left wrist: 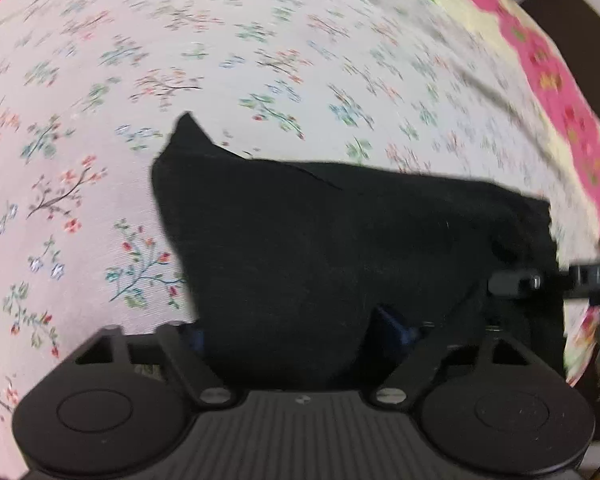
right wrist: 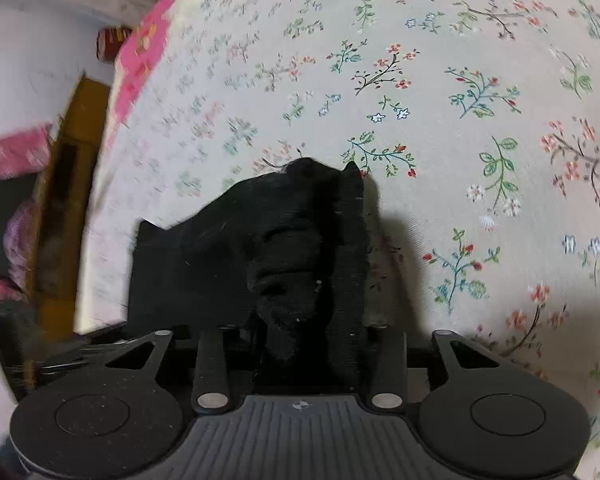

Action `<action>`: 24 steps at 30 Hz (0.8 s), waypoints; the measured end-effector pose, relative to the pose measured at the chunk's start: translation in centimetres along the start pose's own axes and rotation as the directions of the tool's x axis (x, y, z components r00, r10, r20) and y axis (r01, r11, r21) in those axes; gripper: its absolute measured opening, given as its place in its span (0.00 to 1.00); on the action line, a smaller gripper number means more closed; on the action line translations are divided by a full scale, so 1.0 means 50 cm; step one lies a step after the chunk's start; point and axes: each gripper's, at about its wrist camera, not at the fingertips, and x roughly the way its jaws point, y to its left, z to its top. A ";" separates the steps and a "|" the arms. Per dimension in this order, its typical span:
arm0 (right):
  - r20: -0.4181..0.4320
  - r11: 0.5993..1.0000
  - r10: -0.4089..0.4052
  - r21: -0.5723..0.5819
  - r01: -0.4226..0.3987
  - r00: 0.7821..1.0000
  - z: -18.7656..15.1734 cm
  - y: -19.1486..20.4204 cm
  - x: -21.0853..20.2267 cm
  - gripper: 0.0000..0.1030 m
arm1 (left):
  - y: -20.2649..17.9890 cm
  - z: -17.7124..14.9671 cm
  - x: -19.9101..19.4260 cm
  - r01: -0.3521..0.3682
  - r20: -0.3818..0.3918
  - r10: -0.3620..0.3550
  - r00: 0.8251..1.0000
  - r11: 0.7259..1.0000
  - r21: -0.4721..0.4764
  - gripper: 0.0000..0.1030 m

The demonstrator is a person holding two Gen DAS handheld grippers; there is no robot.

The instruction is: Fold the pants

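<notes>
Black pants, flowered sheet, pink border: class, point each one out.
Black pants (left wrist: 300, 248): left wrist view, middle of the cloth.
Flowered sheet (right wrist: 460, 140): right wrist view, bare printed part.
Pink border (left wrist: 560, 92): left wrist view, along the sheet's right edge.

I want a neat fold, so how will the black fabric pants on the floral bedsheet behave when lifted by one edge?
The black fabric pants will probably sag and drape: they already bunch into soft ridges at the right gripper. They look light and thin, lying nearly flat on the floral bedsheet. Their matte weave likely won't slip from a firm pinch.
</notes>
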 end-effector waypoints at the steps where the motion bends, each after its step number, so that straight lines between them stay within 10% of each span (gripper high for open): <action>1: -0.004 1.000 -0.003 -0.008 0.003 1.000 0.000 -0.001 -0.002 0.22 | 0.003 0.001 -0.006 0.004 0.003 -0.004 1.000 1.000 -0.007 0.72; 12: -0.076 0.995 -0.001 -0.099 -0.007 0.997 0.020 -0.016 0.081 0.41 | -0.017 -0.002 0.063 0.005 -0.051 0.002 0.999 0.991 0.134 1.00; 18: -0.049 0.996 0.084 0.007 -0.083 0.995 0.018 0.007 0.007 0.20 | -0.010 0.033 -0.018 0.046 -0.014 -0.046 0.999 0.999 0.026 0.57; 24: 0.016 0.986 0.146 -0.084 -0.144 0.989 0.058 0.089 -0.042 0.19 | -0.061 0.107 -0.077 0.111 0.081 -0.119 0.990 0.989 0.100 0.50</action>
